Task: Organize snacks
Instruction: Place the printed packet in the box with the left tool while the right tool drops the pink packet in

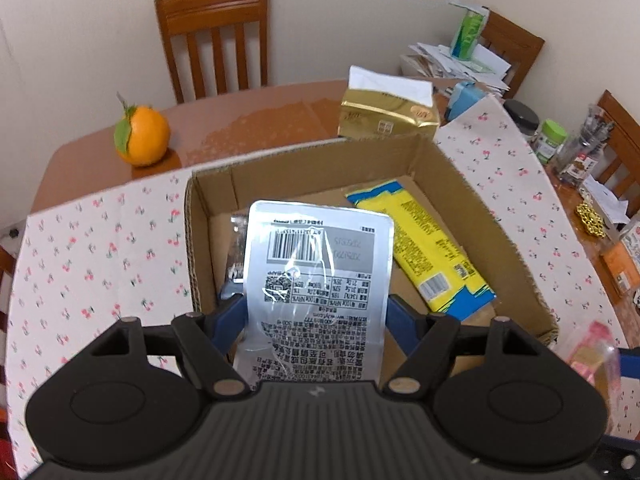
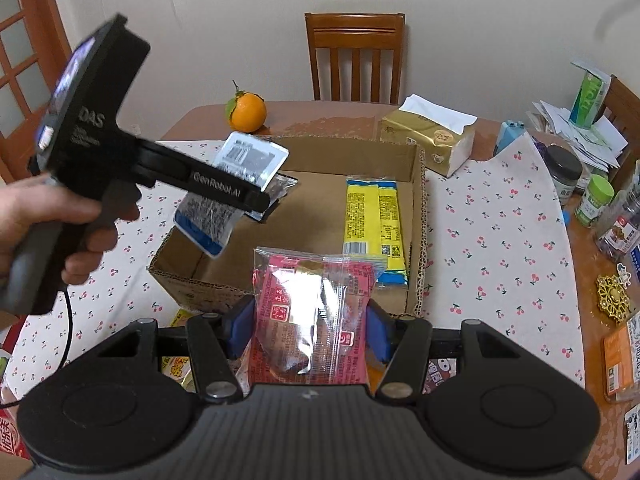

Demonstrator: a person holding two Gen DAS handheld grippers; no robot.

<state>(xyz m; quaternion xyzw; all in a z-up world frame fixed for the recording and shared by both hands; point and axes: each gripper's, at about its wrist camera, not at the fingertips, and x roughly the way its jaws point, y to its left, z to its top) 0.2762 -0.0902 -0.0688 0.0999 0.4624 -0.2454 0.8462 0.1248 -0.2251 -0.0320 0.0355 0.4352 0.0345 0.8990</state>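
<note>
A silver pouch and a pink packet hang above the cardboard box holding a yellow packet.

Right tongs grip a pink packet (box beyond).

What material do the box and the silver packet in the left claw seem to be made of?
Box: corrugated cardboard, matte brown; the fluted layers show along its cut rim. Silver packet: probably metallised plastic film, glossy; it reflects light and shows fine wrinkles, though foil cannot be excluded.

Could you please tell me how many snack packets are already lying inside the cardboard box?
2 visible: a yellow packet along the right side, and a dark packet at the left, mostly hidden behind the held silver pouch; more may be hidden.
</note>
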